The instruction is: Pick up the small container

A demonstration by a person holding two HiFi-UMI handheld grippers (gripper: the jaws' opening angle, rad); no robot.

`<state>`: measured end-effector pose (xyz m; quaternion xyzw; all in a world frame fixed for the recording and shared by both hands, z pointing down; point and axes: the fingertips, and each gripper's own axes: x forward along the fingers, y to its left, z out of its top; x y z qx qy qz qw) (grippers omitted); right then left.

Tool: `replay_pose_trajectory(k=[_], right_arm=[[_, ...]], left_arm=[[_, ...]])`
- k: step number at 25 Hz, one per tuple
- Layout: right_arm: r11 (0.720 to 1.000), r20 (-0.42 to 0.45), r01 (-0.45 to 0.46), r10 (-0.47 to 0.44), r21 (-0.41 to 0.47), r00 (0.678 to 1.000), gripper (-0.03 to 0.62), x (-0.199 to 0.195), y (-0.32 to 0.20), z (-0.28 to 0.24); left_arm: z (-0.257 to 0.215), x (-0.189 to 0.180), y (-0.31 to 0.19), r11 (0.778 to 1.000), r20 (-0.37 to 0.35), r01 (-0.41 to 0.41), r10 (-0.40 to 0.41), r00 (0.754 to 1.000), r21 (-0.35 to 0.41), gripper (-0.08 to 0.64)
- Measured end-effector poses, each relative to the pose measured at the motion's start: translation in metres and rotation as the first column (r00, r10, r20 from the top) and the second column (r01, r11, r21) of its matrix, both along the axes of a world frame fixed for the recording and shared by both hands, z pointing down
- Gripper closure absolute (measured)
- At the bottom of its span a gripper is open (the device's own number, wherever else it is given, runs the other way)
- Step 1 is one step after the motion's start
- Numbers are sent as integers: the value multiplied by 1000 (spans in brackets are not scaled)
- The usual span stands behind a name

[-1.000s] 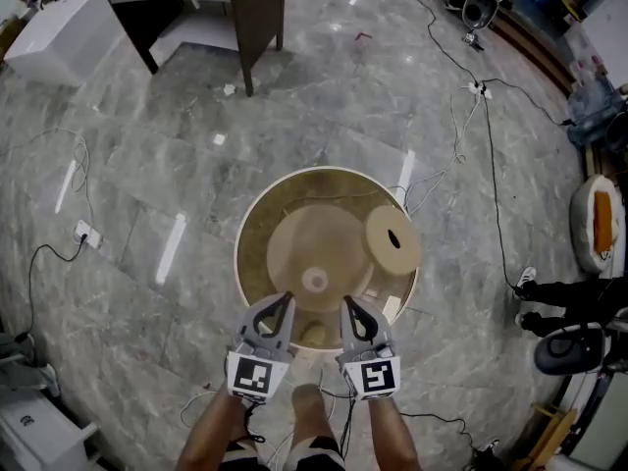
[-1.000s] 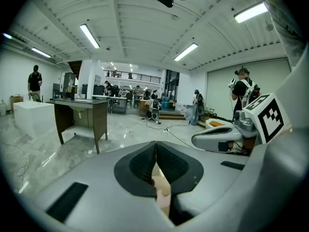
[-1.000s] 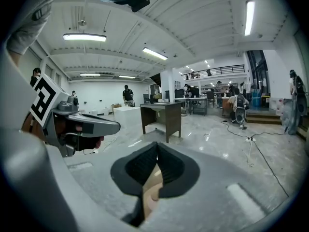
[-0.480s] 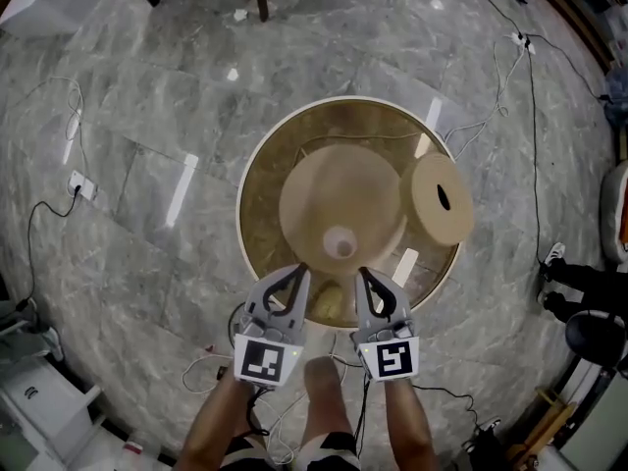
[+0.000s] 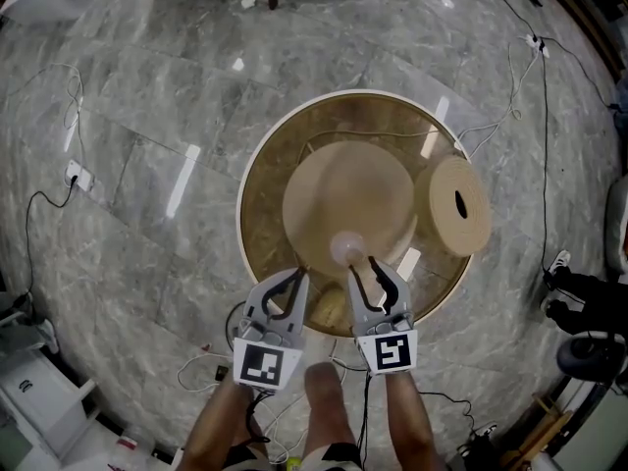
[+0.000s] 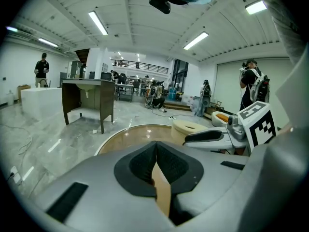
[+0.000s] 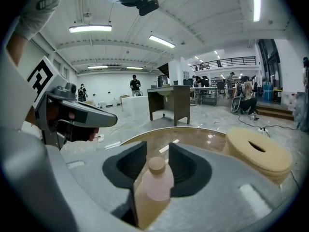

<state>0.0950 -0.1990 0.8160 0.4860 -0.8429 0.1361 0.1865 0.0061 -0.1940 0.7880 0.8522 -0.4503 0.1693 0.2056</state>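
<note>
The small container [image 5: 346,248] is a pale pink bottle with a tan cap, standing upright on the round glass-topped table [image 5: 257,180] near its front edge. In the right gripper view the small container [image 7: 154,185] stands between the two dark pads. My right gripper [image 5: 370,268] is opening; its pads do not press the bottle. My left gripper [image 5: 292,275] hovers over the table's front rim, left of the bottle, its jaws closed tip to tip with nothing in them. In its own view the left gripper [image 6: 155,150] shows the pads meeting.
A tan disc with a slot [image 5: 453,207] lies at the table's right edge, also seen as the tan disc [image 7: 258,151]. A beige cone base [image 5: 348,189] shows through the glass. Cables and a power strip [image 5: 76,176] lie on the marble floor. A dark desk [image 6: 89,98] stands behind.
The table has come nearer and the grippers have advanced over its rim. The right jaws, closed before, now stand apart with the bottle at their tips. The left jaws stay closed.
</note>
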Motion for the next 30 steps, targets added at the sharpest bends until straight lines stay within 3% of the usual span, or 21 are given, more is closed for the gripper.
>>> replay_pose_trajectory(k=[5, 18, 23, 26, 30], right_arm=[[1000, -14, 22, -22, -12, 1000, 379, -3, -8, 27], [999, -53, 29, -30, -22, 998, 371, -16, -29, 77], [1000, -68, 27, -26, 4, 997, 384, -16, -32, 74], [1000, -103, 22, -21, 6, 994, 446, -16, -28, 74], [1000, -113, 1, 0, 2, 994, 465, -16, -25, 74]], left_arm=[[18, -1, -5, 1000, 1, 20, -20, 1000, -11, 541], [59, -9, -19, 999, 14, 21, -21, 1000, -47, 541], [64, -16, -19, 998, 23, 26, -25, 999, -65, 541], [65, -16, -18, 997, 23, 28, -26, 999, -73, 541], [64, -10, -15, 997, 25, 15, -13, 1000, -74, 541]])
